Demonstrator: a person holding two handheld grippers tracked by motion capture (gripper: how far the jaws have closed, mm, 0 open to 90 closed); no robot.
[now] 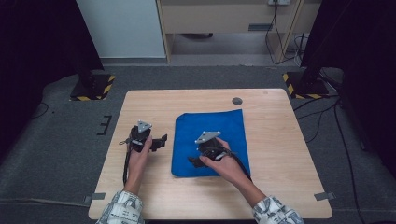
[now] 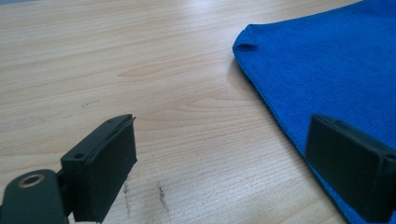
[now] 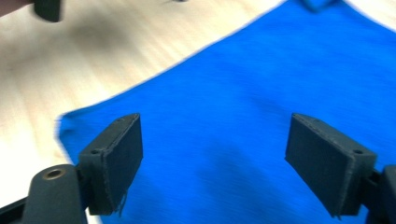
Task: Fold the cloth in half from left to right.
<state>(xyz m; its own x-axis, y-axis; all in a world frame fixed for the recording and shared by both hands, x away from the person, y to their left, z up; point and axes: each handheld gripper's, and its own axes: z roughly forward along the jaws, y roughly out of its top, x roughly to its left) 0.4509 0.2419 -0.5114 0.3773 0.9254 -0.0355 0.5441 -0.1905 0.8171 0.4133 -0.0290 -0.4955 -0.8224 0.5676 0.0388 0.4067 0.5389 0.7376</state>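
Blue cloth (image 1: 210, 140) lies flat mid-table (image 1: 275, 186), nothing folded or lifted yet. Left gripper (image 1: 161, 141) sits w/ jaws apart beside its edge; right gripper (image 1: 192, 161) hovers over it, jaws apart, both empty.

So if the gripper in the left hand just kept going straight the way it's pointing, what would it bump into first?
Most likely the blue cloth. The left gripper is open and aimed low across the bare wooden table at the cloth's near edge, though its height above the wood is hard to judge.

even soft light, slight motion blur
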